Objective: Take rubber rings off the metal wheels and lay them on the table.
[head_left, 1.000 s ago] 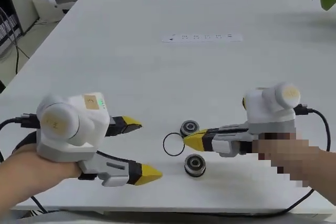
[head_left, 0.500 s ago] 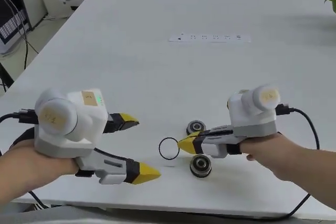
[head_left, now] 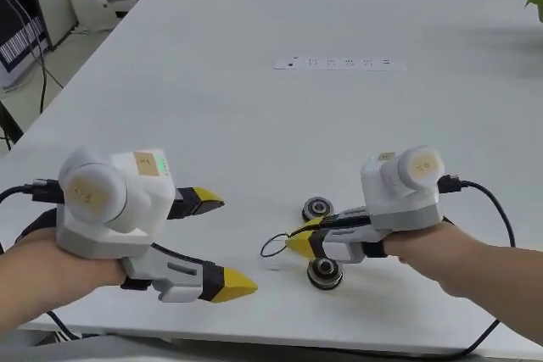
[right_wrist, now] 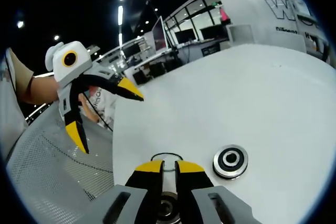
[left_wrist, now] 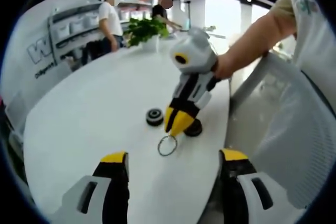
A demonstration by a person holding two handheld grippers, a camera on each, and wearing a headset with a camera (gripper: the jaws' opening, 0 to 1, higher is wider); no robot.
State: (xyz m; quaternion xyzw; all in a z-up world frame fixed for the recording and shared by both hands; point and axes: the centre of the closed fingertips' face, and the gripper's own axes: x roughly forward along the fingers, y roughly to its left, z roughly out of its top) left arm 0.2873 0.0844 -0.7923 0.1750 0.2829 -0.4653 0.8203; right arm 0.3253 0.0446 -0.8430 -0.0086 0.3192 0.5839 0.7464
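left gripper (head_left: 219, 242): held in a hand at the near left edge of the table (head_left: 254, 125); jaws wide apart, nothing between them; in the right gripper view (right_wrist: 107, 119) its yellow tips stood spread, off the table edge
rubber ring (head_left: 273, 246): thin black loop just right of the left gripper's tips, tilted, its right side raised off the table; in the left gripper view (left_wrist: 167, 145) it hung below the right gripper's tips
right gripper (head_left: 295, 243): pointed leftward, low over the table; jaws drawn almost together, apparently clamped on the rim of the rubber ring, though the contact point was small in every view; its own view (right_wrist: 168, 167) showed the ring's arc just ahead of the tips
near metal wheel (head_left: 325, 272): flat on the table, partly under the right gripper's jaws; whether it carried a ring could not be told
far metal wheel (head_left: 317, 208): flat on the table, just beyond the right gripper, apart from the near metal wheel
power strip (head_left: 339, 63): white, lying well beyond the wheels, mid-table
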